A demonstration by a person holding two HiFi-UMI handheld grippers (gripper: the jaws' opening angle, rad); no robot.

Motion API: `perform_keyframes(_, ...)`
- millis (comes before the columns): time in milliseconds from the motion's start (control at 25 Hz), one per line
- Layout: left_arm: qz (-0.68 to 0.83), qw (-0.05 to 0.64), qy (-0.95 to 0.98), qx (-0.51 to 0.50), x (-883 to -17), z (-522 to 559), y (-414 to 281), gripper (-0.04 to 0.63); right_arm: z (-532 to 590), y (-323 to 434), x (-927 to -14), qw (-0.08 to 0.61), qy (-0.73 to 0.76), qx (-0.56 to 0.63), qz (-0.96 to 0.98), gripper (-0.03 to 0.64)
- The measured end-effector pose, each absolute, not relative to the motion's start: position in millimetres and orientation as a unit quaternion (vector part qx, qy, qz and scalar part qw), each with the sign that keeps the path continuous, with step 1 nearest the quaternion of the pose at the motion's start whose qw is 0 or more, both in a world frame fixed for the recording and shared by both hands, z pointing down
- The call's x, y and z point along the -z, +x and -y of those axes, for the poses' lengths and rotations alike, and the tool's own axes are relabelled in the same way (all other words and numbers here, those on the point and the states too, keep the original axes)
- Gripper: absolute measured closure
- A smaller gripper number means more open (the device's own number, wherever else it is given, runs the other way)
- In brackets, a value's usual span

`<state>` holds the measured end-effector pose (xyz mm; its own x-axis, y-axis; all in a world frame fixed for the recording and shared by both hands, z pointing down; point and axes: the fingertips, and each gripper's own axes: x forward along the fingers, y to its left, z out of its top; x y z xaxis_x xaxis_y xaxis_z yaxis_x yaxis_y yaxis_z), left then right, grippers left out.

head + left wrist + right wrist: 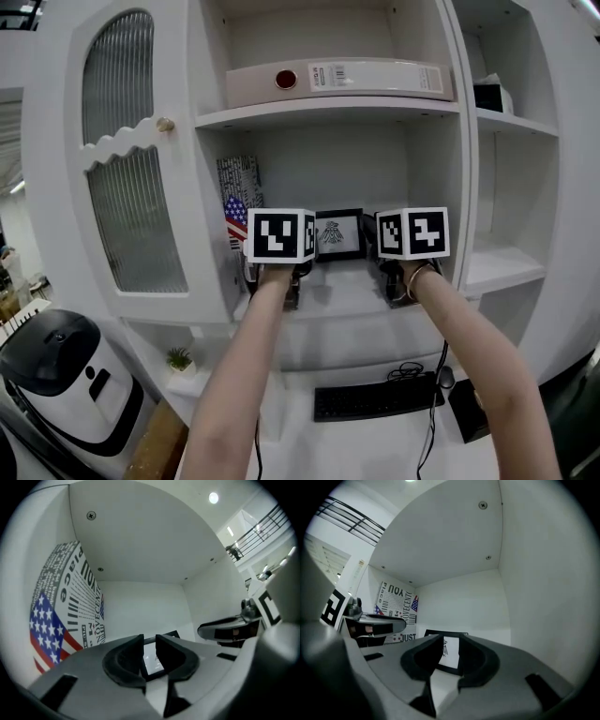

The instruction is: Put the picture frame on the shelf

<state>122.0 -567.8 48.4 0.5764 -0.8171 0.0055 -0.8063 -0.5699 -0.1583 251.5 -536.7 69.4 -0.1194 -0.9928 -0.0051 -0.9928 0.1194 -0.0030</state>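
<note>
The picture frame [339, 234] stands upright at the back of the shelf [349, 292], its print too small to read. The left gripper [149, 654] and the right gripper [451, 653] flank it with fingers released. Each gap shows only a strip of the frame beyond.

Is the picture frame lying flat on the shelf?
No, the picture frame stands upright at the back of the shelf.
</note>
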Motion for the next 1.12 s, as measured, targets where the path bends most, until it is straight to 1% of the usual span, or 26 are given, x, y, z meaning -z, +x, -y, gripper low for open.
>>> perform_keyframes(480, -0.436, 0.080, -0.896, 0.008, -53, 514, 107, 0.522, 470, 223, -69, 0.005, -0.639, -0.063, -0.767, 0.518)
perform_keyframes(760, -0.428, 0.082, -0.900, 0.001, -71, 485, 98, 0.523, 440, 214, -88, 0.037, -0.615, -0.036, -0.787, 0.518)
perform_keyframes(920, -0.432, 0.102, -0.896, 0.007, -85, 468, 92, 0.523, 426, 215, -106, 0.043, -0.609, -0.020, -0.792, 0.518)
perform_keyframes(1120, -0.424, 0.106, -0.900, -0.005, -99, 442, 84, 0.525, 406, 212, -125, 0.051, -0.601, -0.009, -0.798, 0.518)
